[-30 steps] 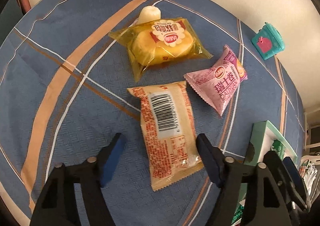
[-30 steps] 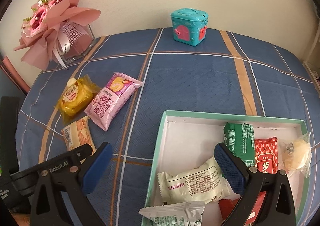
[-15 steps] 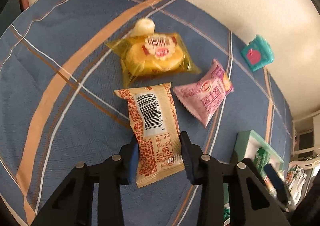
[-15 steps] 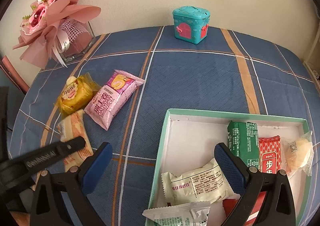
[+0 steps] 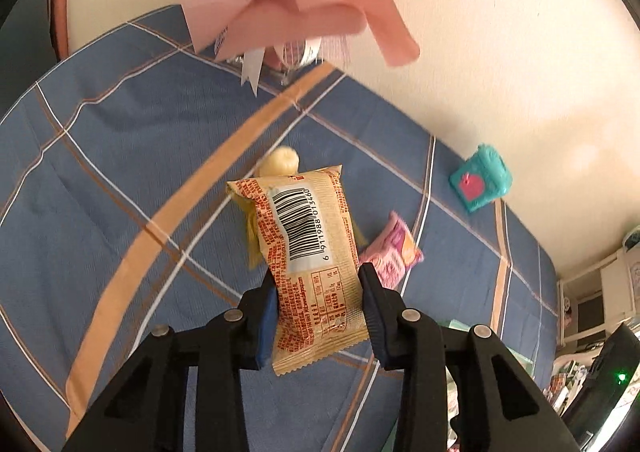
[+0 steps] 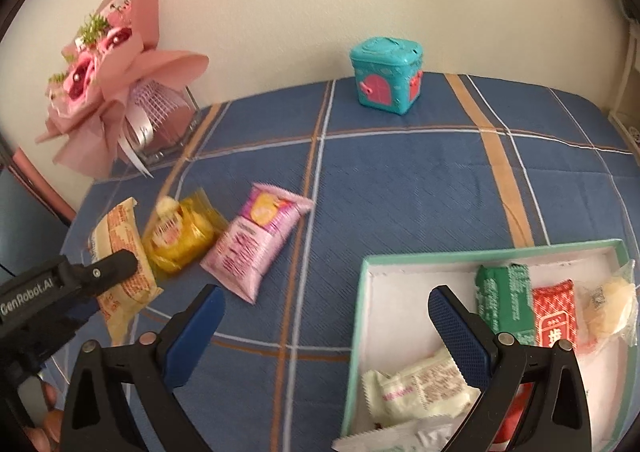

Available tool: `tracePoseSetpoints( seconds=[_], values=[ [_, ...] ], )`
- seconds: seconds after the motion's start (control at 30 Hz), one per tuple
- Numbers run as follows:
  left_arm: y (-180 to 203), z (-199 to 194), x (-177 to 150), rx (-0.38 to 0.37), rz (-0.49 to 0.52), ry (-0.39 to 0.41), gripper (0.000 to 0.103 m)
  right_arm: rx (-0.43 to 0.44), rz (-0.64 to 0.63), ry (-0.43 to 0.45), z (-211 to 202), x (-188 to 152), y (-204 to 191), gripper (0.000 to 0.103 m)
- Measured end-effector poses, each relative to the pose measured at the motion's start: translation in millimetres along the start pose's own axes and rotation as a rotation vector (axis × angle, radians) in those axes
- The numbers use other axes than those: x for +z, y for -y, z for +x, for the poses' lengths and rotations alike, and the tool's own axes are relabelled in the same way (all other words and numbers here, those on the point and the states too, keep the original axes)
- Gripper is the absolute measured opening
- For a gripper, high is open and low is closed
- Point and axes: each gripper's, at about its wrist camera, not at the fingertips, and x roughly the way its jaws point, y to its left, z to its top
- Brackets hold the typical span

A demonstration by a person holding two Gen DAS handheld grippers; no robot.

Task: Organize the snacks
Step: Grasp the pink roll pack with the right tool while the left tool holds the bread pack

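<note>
I'm squeezing the left gripper [image 5: 318, 312] on the tan snack pack [image 5: 308, 252], down near its bottom end, so most of the pack is sticking up past the pads w/ the barcode facing me. It's hanging clear of the blue tablecloth [image 5: 120, 171], I think bc it needs to go over the wall of the teal box [image 6: 358, 316]. My right gripper [image 6: 324, 320] is spreading wide w/ nothing in it, hovering half over the box corner, prob waiting its turn.

A bit farther out, the yellow snack [image 6: 180, 240] and the pink snack [image 6: 256, 244] are lying side by side on the cloth, not yet put away. In the box some packs are already sitting: green, red, white ones.

Far back by the wall are the pink bouquet [image 6: 104, 91] and the little teal toy house [image 6: 386, 75].

The left cam is showing me the grip up close, but the held pack is hiding most of the yellow snack & the box is barely peeking in. The right cam is showing the whole box inside & the left gripper from the side.
</note>
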Motion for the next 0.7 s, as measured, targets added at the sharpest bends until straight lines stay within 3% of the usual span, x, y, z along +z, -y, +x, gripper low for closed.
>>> tracePoseSetpoints(
  seconds=[0.5,0.7],
  values=[
    [-20,26,30,0.01,-0.061,0.05,0.039,0.041,0.019,-0.094,59,33,-43,0.075],
    [-32,27,35,0.023,-0.099,0.07,0.039,0.029,0.0,-0.128,84,38,-60,0.074]
  ],
)
